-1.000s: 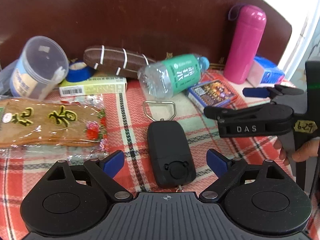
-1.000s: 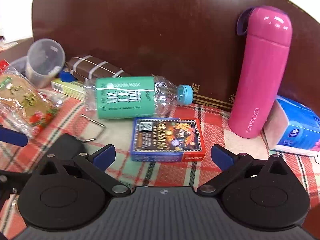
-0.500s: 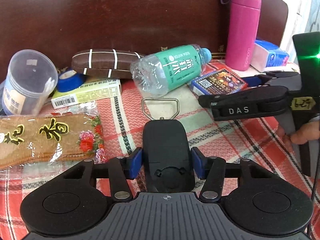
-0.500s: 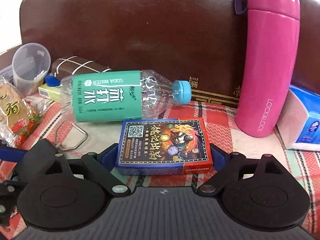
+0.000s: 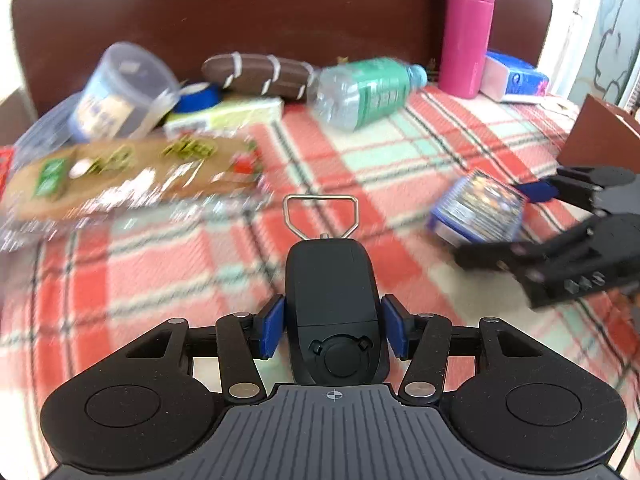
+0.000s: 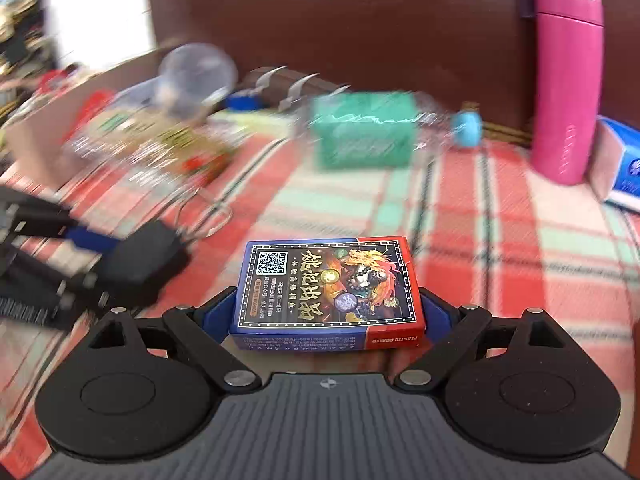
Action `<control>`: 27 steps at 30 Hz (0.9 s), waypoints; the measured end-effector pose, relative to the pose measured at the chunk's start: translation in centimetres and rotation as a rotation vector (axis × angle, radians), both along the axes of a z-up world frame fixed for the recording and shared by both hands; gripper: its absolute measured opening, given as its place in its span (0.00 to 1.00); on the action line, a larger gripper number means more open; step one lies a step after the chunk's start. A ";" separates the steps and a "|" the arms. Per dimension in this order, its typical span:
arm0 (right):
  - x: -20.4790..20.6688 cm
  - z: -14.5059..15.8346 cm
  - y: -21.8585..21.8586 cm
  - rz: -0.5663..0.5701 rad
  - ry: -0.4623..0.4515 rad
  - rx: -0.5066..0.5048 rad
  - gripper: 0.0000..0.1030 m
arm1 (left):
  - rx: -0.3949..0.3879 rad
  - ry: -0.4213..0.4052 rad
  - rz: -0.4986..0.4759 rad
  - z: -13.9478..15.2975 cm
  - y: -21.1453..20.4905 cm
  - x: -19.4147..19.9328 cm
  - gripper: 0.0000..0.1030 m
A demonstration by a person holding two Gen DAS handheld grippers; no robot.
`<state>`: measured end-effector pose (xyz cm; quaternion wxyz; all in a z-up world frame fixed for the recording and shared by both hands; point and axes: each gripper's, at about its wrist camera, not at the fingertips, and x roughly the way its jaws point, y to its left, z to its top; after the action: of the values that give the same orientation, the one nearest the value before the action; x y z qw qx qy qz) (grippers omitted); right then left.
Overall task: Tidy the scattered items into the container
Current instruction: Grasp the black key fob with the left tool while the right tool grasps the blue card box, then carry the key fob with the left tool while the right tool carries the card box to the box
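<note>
On the plaid cloth (image 5: pixel 400 168), my left gripper (image 5: pixel 334 330) is shut on a black hand scale (image 5: pixel 332 280). Its blue pads press the scale's sides, and the wire loop (image 5: pixel 320 216) points away from me. My right gripper (image 6: pixel 328 312) is shut on a blue and red card box (image 6: pixel 328 284), which sits flat between the pads. The left wrist view shows that gripper (image 5: pixel 504 220) at the right with the card box (image 5: pixel 476 210). In the right wrist view the left gripper (image 6: pixel 100 248) and the scale (image 6: pixel 148 252) are blurred at the left.
Along the brown backrest (image 5: pixel 280 8) lie a green-labelled bottle (image 5: pixel 364 92), a pink flask (image 5: pixel 466 28), a tissue pack (image 5: pixel 516 78), a clear tub (image 5: pixel 124 92), a brown striped case (image 5: pixel 256 74) and a snack packet (image 5: pixel 132 172). A brown box corner (image 5: pixel 596 132) shows at the right.
Both grippers closed, the left on the black scale and the right on the card box. Both then drew back from the backrest with their loads, and the other items look farther away.
</note>
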<state>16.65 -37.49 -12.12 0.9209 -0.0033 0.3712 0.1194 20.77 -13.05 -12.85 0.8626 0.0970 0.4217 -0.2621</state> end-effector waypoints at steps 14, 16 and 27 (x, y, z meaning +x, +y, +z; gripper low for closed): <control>-2.7 0.3 1.6 0.016 0.064 -0.061 0.95 | 0.024 -0.017 0.014 -0.4 0.7 -1.5 0.71; -2.7 0.0 1.6 0.011 0.068 -0.063 0.96 | 0.028 -0.026 0.016 -0.5 0.6 -1.6 0.56; -3.1 1.6 4.4 0.085 0.086 -0.020 0.89 | -0.056 0.009 0.080 0.3 3.8 -2.3 0.51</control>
<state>13.54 -33.10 -10.51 0.8981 -0.0232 0.4110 0.1546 18.44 -9.29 -12.59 0.8728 0.0547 0.4218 -0.2394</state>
